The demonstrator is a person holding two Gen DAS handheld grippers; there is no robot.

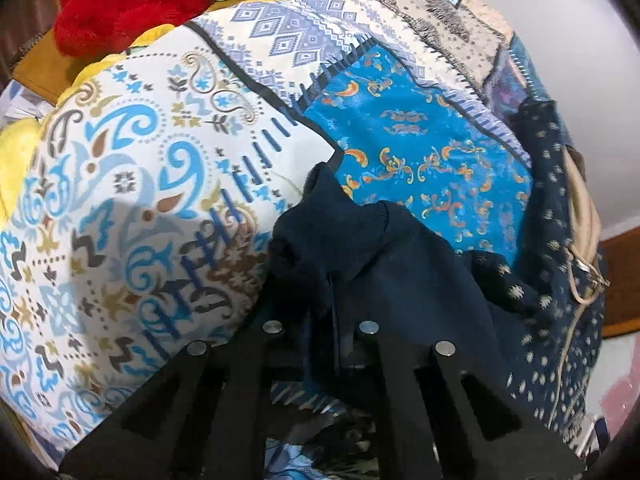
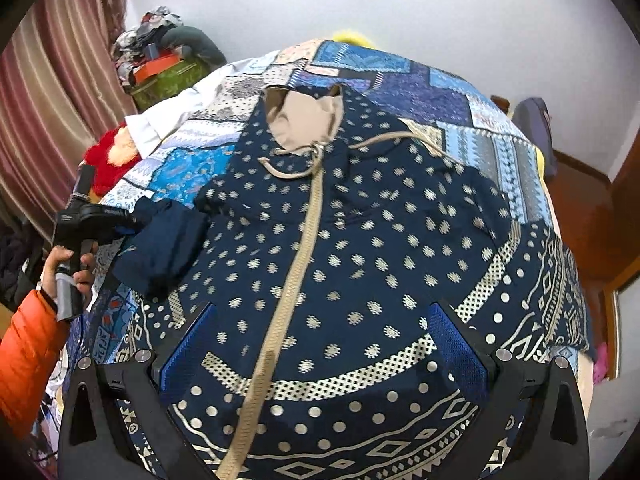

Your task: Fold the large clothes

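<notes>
Left wrist view: left gripper (image 1: 340,280) clenched on the plain navy sleeve cuff (image 1: 344,232), fabric bunched up over the fingertips. Cuff resting on the patchwork quilt (image 1: 160,152), the dotted jacket (image 1: 560,240) trailing off to the right of the gripper. Red plush toy (image 1: 120,4) at the far edge, well apart.

Right wrist view: right gripper (image 2: 320,344) released, blue pads (image 2: 456,348) wide apart, hovering just over the jacket hem; contact with cloth cannot be told. Jacket spread flat on the quilt (image 2: 500,136), front up, beige zipper (image 2: 296,264) running from the hem near the gripper up to the hood (image 2: 308,120) far away, so long axis straight ahead of the right gripper. Sleeve (image 2: 160,244) sticking out to the left side of the body, end pinched by the left gripper (image 2: 132,224), held by a hand (image 2: 68,268) with an orange jacket sleeve (image 2: 28,344).

Judged next: sleeve to go across towards the zipper line. Left hand much nearer and already gripping; right one free to pin the hem.
</notes>
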